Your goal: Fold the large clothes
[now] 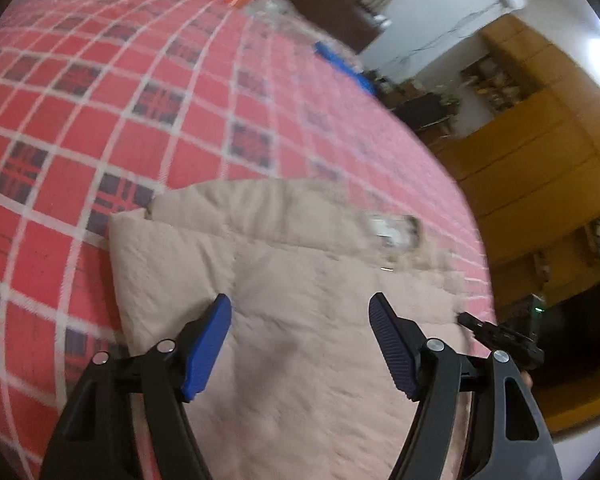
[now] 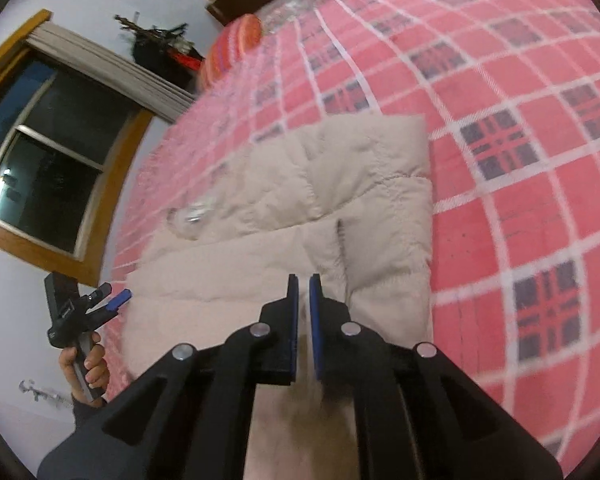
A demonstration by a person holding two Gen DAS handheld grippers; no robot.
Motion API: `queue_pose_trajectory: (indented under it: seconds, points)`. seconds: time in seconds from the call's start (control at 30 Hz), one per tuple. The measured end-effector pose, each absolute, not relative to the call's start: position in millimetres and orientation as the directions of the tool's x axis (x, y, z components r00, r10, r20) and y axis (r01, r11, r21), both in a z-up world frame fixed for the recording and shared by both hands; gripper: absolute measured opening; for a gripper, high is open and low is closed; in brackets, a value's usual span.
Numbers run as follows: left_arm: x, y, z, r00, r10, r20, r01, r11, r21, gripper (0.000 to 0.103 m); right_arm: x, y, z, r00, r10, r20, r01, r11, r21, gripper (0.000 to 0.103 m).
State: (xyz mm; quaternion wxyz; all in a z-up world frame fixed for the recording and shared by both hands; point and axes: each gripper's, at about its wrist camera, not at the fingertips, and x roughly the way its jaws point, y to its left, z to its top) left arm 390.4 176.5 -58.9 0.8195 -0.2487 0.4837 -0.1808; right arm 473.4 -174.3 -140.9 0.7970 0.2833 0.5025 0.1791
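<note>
- Two tools are in your hands, both above the beige padded garment (image 1: 300,320) that lies folded on the bed.
- Your left tool (image 1: 300,332) has its blue pads (image 1: 206,350) spread wide with nothing between them; it hovers over the near part of the garment, and you cannot tell from this view whether it touches the cloth.
- Your right tool (image 2: 304,320) has its pads brought almost together, only a thin slit between them; no fold of cloth shows in that slit, so it looks closed on nothing.
- Seen from the right wrist, the left tool (image 2: 112,304) sits off the garment's left edge, held upright by your hand (image 2: 86,364), a dark sleeve at the wrist.
- Seen from the left wrist, the tip of the right tool (image 1: 496,334) shows just past the garment's right edge.
- That garment is quilted, with a sleeve or flap folded over its far half, and a small blurred shiny patch (image 2: 192,216) sits near the garment's far left corner; you cannot tell what it is.
- Under the garment spreads the red checked bedspread (image 1: 100,100) with white lines and dark squares.
- Beyond the garment, at the bed's far end, lies a striped orange pillow (image 2: 236,44).
</note>
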Motion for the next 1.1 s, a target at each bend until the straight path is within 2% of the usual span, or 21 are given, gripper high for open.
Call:
queue_pose_trajectory:
  seconds: [0.17,0.2,0.27,0.37,0.4,0.5,0.63,0.7,0.73,0.83,0.9,0.97,1.03,1.1]
  points:
    - [350,159,-66,0.387,-0.606,-0.695,0.161,0.786,-0.597,0.072,445,-166,-139,0.384,0.595,-0.706,-0.056,0.778,0.626,0.007]
    - [349,156,-72,0.379,-0.601,-0.703,0.161,0.791,-0.59,0.072,445,-161,-144,0.371,0.582,-0.723,-0.056,0.792,0.608,0.007]
    - [351,152,-88,0.373,-0.578,-0.726,0.144,0.809,-0.57,0.072,447,-156,-158,0.362,0.537,-0.762,-0.034,0.824,0.565,0.0]
    - [353,152,-92,0.375,-0.583,-0.721,0.112,0.801,-0.588,0.071,448,-154,-162,0.364,0.522,-0.772,-0.016,0.832,0.555,0.0]
    - [349,154,-85,0.383,-0.591,-0.71,0.112,0.793,-0.599,0.071,444,-156,-154,0.377,0.524,-0.764,-0.019,0.829,0.559,0.006]
    - [329,156,-66,0.395,-0.622,-0.676,0.171,0.773,-0.611,0.072,427,-159,-130,0.412,0.543,-0.731,-0.058,0.817,0.574,0.006]
    - [324,153,-79,0.368,-0.606,-0.705,0.163,0.789,-0.592,0.072,423,-159,-136,0.398,0.526,-0.751,-0.048,0.83,0.556,0.007]
    - [329,152,-94,0.348,-0.601,-0.719,0.137,0.792,-0.595,0.071,428,-157,-153,0.369,0.517,-0.773,-0.018,0.835,0.55,0.0]
    - [328,154,-93,0.357,-0.602,-0.714,0.119,0.788,-0.604,0.071,429,-157,-158,0.367,0.514,-0.775,-0.005,0.834,0.552,0.0]
    - [320,152,-73,0.366,-0.607,-0.706,0.138,0.785,-0.604,0.072,423,-157,-142,0.389,0.538,-0.748,-0.02,0.816,0.577,0.011]
    - [307,156,-58,0.371,-0.599,-0.71,0.157,0.794,-0.588,0.074,412,-162,-128,0.395,0.551,-0.735,-0.038,0.809,0.586,0.026]
    - [285,168,-44,0.385,-0.582,-0.716,0.164,0.807,-0.568,0.08,393,-169,-113,0.397,0.568,-0.721,-0.059,0.8,0.597,0.032]
    - [262,182,-43,0.378,-0.585,-0.717,0.144,0.802,-0.579,0.081,370,-179,-103,0.389,0.568,-0.725,-0.074,0.804,0.59,0.035]
    - [233,201,-49,0.357,-0.593,-0.722,0.116,0.795,-0.596,0.081,349,-187,-99,0.376,0.566,-0.734,-0.081,0.809,0.582,0.048]
